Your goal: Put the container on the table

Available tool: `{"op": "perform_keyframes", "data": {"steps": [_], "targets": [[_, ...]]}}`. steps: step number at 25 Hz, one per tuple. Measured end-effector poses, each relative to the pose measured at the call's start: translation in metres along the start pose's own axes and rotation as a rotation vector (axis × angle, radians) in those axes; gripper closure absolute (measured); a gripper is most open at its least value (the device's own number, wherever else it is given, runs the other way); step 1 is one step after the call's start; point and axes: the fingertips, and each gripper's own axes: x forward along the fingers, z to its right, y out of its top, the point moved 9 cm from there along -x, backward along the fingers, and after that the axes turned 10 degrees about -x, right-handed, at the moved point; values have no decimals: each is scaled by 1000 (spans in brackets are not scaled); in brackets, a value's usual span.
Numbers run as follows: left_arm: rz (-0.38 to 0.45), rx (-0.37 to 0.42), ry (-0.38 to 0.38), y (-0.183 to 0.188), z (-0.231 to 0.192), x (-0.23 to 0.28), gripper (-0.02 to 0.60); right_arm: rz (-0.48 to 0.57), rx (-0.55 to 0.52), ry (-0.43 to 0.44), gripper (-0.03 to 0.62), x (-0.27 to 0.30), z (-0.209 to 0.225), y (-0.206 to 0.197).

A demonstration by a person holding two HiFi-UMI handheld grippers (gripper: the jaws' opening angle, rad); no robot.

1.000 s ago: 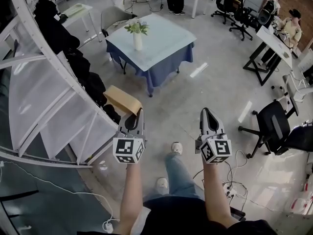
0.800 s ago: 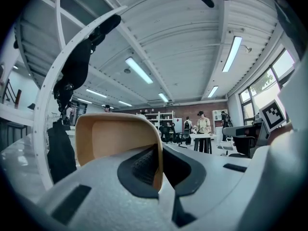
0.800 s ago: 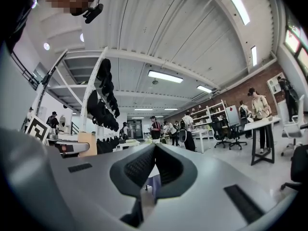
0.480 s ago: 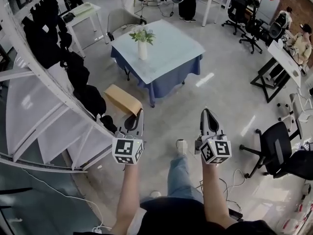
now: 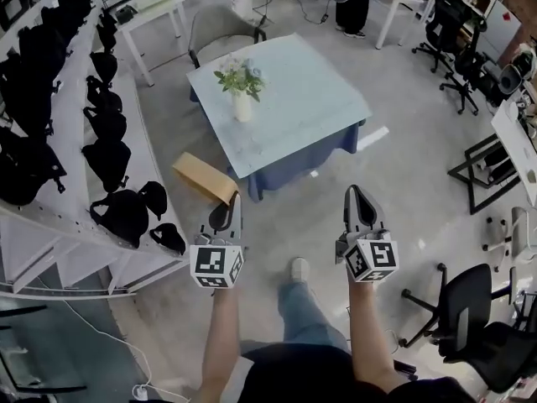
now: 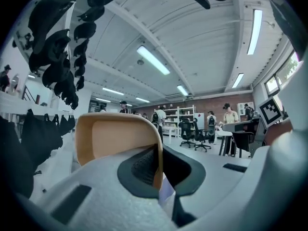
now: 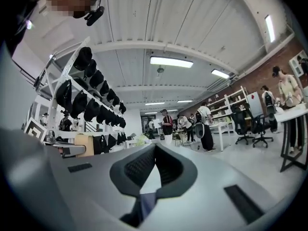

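Note:
A tan, open container (image 5: 201, 177) hangs out ahead of my left gripper (image 5: 226, 208), which is shut on its rim. In the left gripper view the container (image 6: 115, 134) fills the middle, its right wall clamped between the dark pads. My right gripper (image 5: 359, 198) is held level beside it, shut with nothing between its jaws. From the right gripper view (image 7: 154, 153) the container (image 7: 84, 145) shows small at the left. The table (image 5: 310, 91) with a pale blue top and blue cloth stands just ahead, and a vase of flowers (image 5: 242, 91) stands on its left part.
A white rack hung with black bags (image 5: 50, 149) runs along the left. A grey chair (image 5: 220, 30) and a small white table (image 5: 155, 5) stand behind the table. Black office chairs (image 5: 474, 342) and desks are at the right. My shoe (image 5: 298, 269) is on the grey floor.
The table and the rack have drawn nearer and slid down the head view as the person walks forward. Both grippers keep the same pose, the left still holding the container.

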Motion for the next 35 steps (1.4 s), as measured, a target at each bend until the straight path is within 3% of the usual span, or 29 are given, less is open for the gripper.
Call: {"op": "perform_keyframes", "data": {"steps": [6, 13, 25, 35], "targets": [[9, -16, 116, 10, 4, 68, 572, -22, -1, 102, 595, 77, 57, 2], [22, -16, 201, 12, 5, 100, 572, -33, 3, 175, 595, 127, 83, -1], [-54, 20, 207, 5, -7, 132, 572, -43, 32, 268, 595, 172, 59, -3], [-52, 10, 179, 11, -23, 167, 572, -46, 23, 346, 595, 221, 24, -1]]}}
